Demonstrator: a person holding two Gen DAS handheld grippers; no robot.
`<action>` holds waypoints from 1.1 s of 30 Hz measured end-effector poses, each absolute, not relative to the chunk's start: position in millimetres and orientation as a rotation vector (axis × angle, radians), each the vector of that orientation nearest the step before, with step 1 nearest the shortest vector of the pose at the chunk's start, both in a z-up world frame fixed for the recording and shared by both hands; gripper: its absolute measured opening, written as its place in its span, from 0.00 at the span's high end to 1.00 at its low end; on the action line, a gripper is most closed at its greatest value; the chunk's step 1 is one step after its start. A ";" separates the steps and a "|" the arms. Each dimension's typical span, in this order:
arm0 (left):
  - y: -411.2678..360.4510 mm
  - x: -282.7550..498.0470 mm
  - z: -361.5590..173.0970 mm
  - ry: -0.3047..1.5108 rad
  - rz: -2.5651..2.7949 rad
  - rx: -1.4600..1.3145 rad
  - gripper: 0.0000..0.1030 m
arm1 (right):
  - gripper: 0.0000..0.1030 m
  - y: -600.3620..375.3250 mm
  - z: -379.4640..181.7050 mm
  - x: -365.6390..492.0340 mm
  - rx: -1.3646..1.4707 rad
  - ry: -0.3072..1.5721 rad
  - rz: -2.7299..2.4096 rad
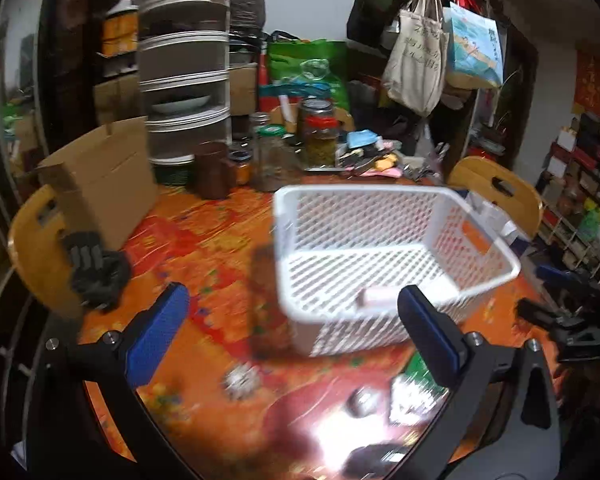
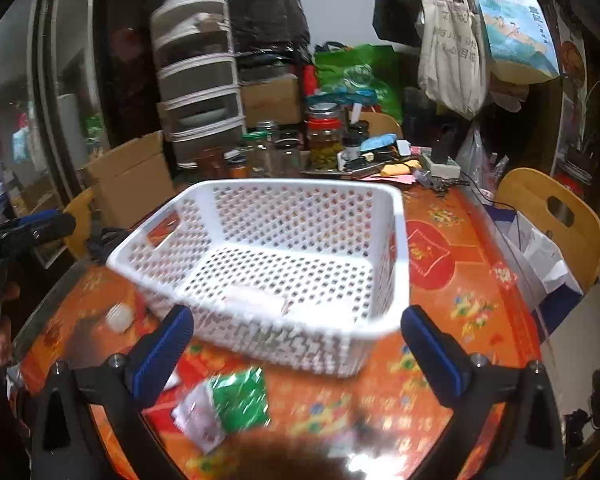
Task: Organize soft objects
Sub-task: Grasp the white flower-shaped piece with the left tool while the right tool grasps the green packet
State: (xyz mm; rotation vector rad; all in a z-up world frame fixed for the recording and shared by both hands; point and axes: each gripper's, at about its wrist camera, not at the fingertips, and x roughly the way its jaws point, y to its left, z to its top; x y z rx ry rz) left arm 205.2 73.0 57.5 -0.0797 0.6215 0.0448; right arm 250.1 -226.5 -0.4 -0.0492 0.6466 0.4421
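Observation:
A white perforated basket (image 1: pixel 476 236) (image 2: pixel 396 240) stands on the orange patterned table (image 1: pixel 204 240) (image 2: pixel 480 320). A pale flat item (image 1: pixel 380 295) (image 2: pixel 256 300) lies on its floor. A green and white soft packet (image 2: pixel 228 404) (image 1: pixel 416 384) lies on the table in front of the basket, below my right gripper (image 2: pixel 296 344), which is open and empty. My left gripper (image 1: pixel 292 312) is open and empty, above the table near the basket's front left corner. A small whitish round thing (image 1: pixel 242 380) (image 2: pixel 119 317) lies on the table, blurred. The right gripper shows in the left wrist view (image 1: pixel 572 320).
Jars (image 1: pixel 320 132) (image 2: pixel 324 136), a cardboard box (image 1: pixel 100 184) (image 2: pixel 132 180), a drawer tower (image 1: pixel 184 64) and clutter fill the table's far side. Wooden chairs (image 1: pixel 36 256) (image 2: pixel 552 216) stand at the left and right. Black gloves (image 1: pixel 96 272) lie at the left edge.

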 end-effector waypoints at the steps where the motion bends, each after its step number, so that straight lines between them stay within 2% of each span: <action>1: 76.2 197.7 50.6 0.628 0.058 -0.072 0.00 | 0.00 -227.9 -4.4 243.4 -0.045 0.646 0.449; 13: 132.3 199.6 -81.8 0.855 0.137 -0.206 0.00 | 0.01 -211.8 -79.7 196.1 -0.040 0.762 0.463; 17: 136.0 209.6 -97.5 0.881 0.126 -0.216 0.00 | 0.12 -197.1 -93.7 204.7 -0.077 0.808 0.482; 21: 137.6 217.2 -103.5 0.886 0.119 -0.216 0.00 | 0.32 -187.2 -104.7 219.3 -0.076 0.857 0.491; 23: 136.5 221.2 -104.8 0.887 0.120 -0.208 0.01 | 0.38 -183.6 -108.0 225.0 -0.074 0.874 0.493; 29: 129.8 233.2 -107.6 0.902 0.110 -0.174 0.02 | 0.39 -179.3 -108.8 230.6 -0.076 0.878 0.490; 33: 123.5 239.1 -110.9 0.914 0.104 -0.156 0.03 | 0.47 -183.5 -107.1 232.8 -0.071 0.878 0.486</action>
